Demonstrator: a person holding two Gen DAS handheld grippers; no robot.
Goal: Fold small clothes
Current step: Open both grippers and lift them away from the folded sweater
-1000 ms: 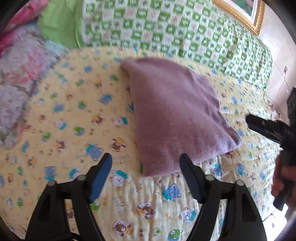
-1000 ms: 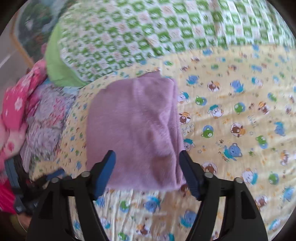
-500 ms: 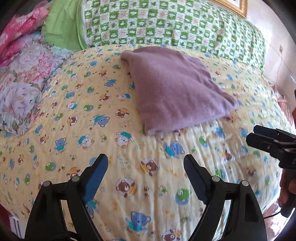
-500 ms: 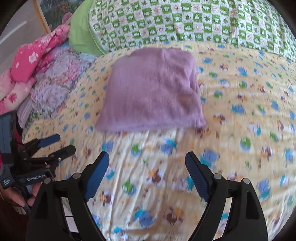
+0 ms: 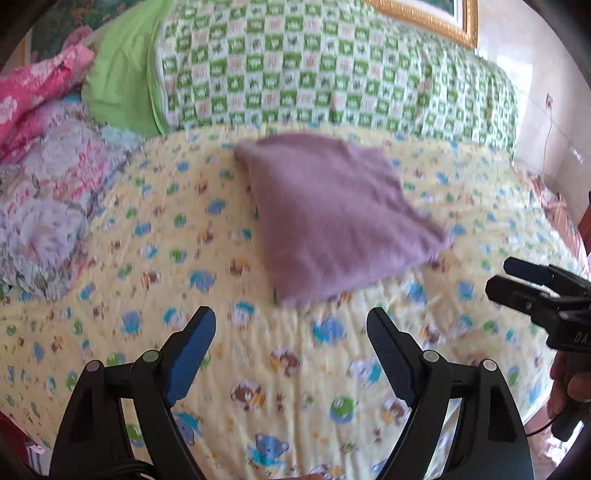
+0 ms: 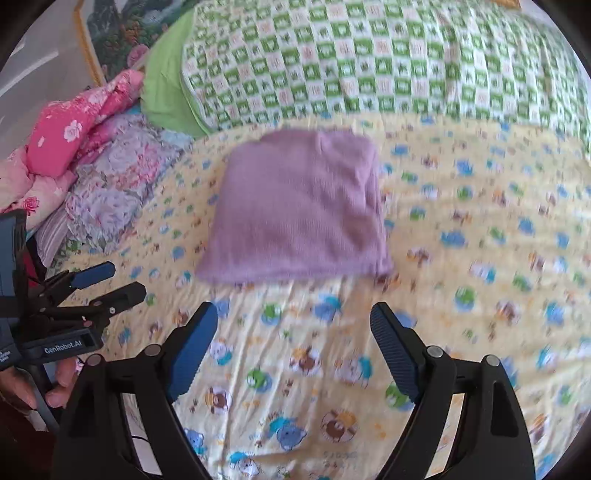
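A folded purple garment (image 5: 332,214) (image 6: 299,210) lies flat on the yellow cartoon-print bedsheet (image 5: 258,369) (image 6: 480,295). My left gripper (image 5: 291,321) hangs open above the sheet, short of the garment's near edge, nothing between its fingers. My right gripper (image 6: 293,317) also stands apart from the garment over the sheet; its jaws are opening and hold nothing. In the left wrist view the right gripper (image 5: 517,280) shows at the right edge, held by a hand (image 5: 569,384). In the right wrist view the left gripper (image 6: 110,284) shows at the left edge.
A green checked quilt (image 5: 332,74) (image 6: 369,62) lies across the back of the bed. Pink floral bedding (image 5: 37,88) (image 6: 74,133) and a pale flowered pillow (image 5: 55,192) (image 6: 118,184) are piled at the left. A gold picture frame (image 5: 424,18) hangs behind.
Both grippers have pulled back from the purple garment, which now lies farther off on the sheet. The right gripper's jaws have widened.
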